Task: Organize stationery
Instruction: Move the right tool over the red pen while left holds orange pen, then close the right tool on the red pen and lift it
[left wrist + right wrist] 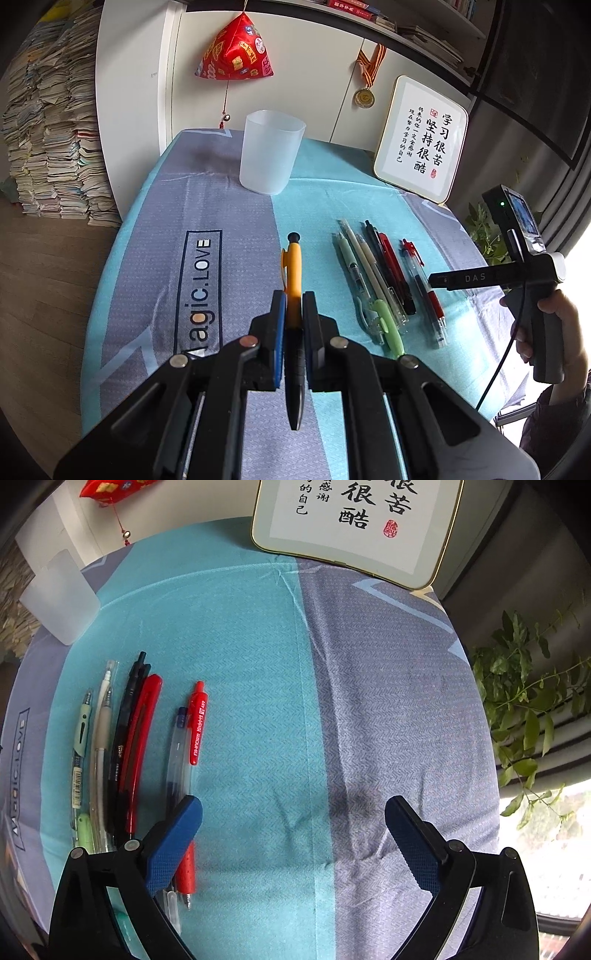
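L gripper (293,306) clamps orange-black plastic pen (294,269); frosted translucent plastic cup (271,151) ahead, empty. R gripper (293,814) wide, holds nothing; remaining pens (122,746) to its left.

A teal and grey cloth (221,206) is covering the table. A white cabinet (140,92) is standing behind it, with a red ornament (234,50) and a medal (364,96) hanging from it. A framed calligraphy board (421,142) is leaning nearby. Stacked papers (51,129) are sitting on the wooden floor (40,295). Daylight is coming past a leafy plant (524,701).
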`<state>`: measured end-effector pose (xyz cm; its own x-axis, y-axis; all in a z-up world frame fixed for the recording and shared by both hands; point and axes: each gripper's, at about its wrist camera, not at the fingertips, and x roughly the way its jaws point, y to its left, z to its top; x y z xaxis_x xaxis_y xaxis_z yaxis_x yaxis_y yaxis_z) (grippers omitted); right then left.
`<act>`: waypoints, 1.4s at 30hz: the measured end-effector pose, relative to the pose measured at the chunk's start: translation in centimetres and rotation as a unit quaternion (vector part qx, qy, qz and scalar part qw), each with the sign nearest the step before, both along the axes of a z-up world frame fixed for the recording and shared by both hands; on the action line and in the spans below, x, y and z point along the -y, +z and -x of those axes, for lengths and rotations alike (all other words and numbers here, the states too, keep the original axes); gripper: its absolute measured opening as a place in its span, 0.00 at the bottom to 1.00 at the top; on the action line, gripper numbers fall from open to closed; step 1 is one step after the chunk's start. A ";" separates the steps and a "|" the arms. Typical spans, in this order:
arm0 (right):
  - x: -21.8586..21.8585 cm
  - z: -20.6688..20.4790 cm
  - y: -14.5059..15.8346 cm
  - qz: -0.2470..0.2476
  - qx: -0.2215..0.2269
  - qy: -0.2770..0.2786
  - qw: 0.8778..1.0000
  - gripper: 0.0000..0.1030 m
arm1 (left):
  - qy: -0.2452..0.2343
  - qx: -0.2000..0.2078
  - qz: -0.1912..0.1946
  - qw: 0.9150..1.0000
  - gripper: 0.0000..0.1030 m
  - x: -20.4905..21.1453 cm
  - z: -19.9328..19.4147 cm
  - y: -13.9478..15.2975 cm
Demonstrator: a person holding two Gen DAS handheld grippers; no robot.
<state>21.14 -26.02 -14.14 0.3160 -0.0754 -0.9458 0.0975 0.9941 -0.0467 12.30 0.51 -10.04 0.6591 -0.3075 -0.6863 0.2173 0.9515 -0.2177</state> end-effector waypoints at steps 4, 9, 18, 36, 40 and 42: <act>-0.1 0.4 1.3 -0.014 0.018 0.000 1.000 0.97 | -0.001 0.000 -0.001 1.000 0.07 0.0 0.1 0.1; -0.7 -0.1 0.2 -0.006 -0.006 0.018 1.000 0.97 | -0.002 0.001 -0.001 1.000 0.07 0.0 0.1 0.2; -1.1 1.2 -0.8 0.012 -0.013 0.026 1.000 0.97 | -0.001 0.000 -0.006 1.000 0.07 0.1 0.3 0.2; -2.3 5.5 0.3 -0.022 0.026 0.047 0.998 0.27 | -0.012 0.005 0.000 1.000 0.07 0.7 1.0 0.8; -1.4 6.4 -0.1 -0.031 0.039 0.042 0.998 0.16 | -0.012 0.005 0.005 1.000 0.07 0.5 1.0 0.9; -1.3 6.9 0.0 -0.040 0.047 0.040 0.997 0.13 | -0.013 0.004 0.007 1.000 0.07 0.4 1.0 0.8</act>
<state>14.24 -24.75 -14.13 0.4064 0.0271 -0.9133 0.0189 0.9991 0.0380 11.26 0.07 -9.19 0.6562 -0.3338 -0.6768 0.2435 0.9425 -0.2287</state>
